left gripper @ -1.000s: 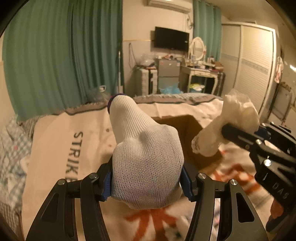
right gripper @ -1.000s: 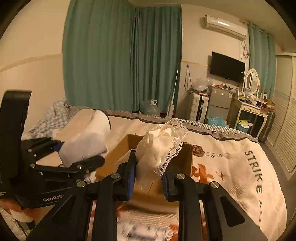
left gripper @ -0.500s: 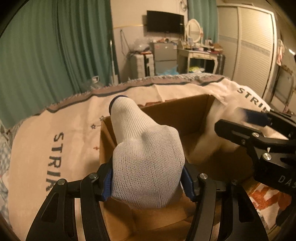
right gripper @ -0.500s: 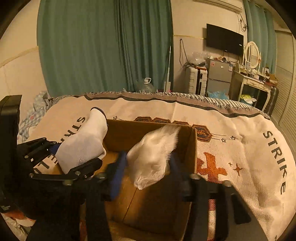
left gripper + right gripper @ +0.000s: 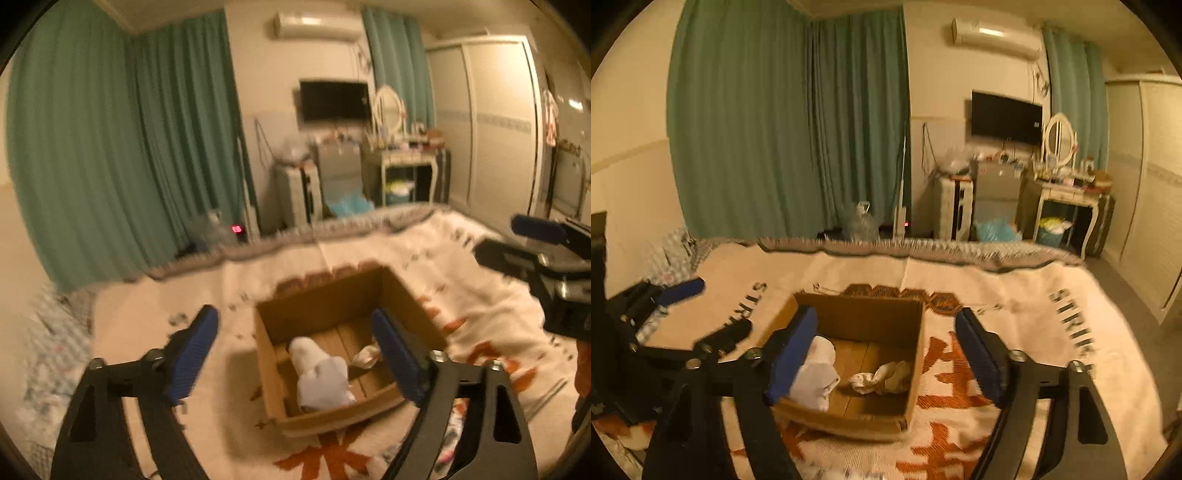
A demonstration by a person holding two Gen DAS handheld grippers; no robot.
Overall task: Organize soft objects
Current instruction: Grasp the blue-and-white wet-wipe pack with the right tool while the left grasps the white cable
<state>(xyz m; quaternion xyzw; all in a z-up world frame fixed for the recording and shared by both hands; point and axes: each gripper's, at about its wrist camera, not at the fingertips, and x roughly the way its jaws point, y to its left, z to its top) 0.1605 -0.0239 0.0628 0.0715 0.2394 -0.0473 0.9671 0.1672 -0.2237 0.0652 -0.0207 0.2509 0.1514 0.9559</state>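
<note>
An open cardboard box [image 5: 328, 295] [image 5: 864, 314] sits on the bed blanket. A white knit sock [image 5: 321, 376] [image 5: 816, 376] lies inside at its left side. A crumpled cream lace cloth [image 5: 882, 376] lies on the box floor at the right, partly hidden by a finger in the left wrist view [image 5: 364, 356]. My left gripper [image 5: 295, 350] is open and empty, raised above the box; it also shows in the right wrist view [image 5: 701, 306]. My right gripper [image 5: 886, 354] is open and empty above the box; it also shows in the left wrist view [image 5: 517, 240].
A cream blanket [image 5: 1015, 306] with orange and black print covers the bed. A checked cloth [image 5: 55, 332] lies at the left edge. Beyond the bed's foot stand green curtains [image 5: 798, 129], a water jug [image 5: 862, 221], a drawer unit, a dressing table [image 5: 1067, 199] and a wardrobe [image 5: 498, 129].
Both grippers opened and let go: the sock and the lace cloth now lie in the box. Both grippers have risen and pulled back from it.
</note>
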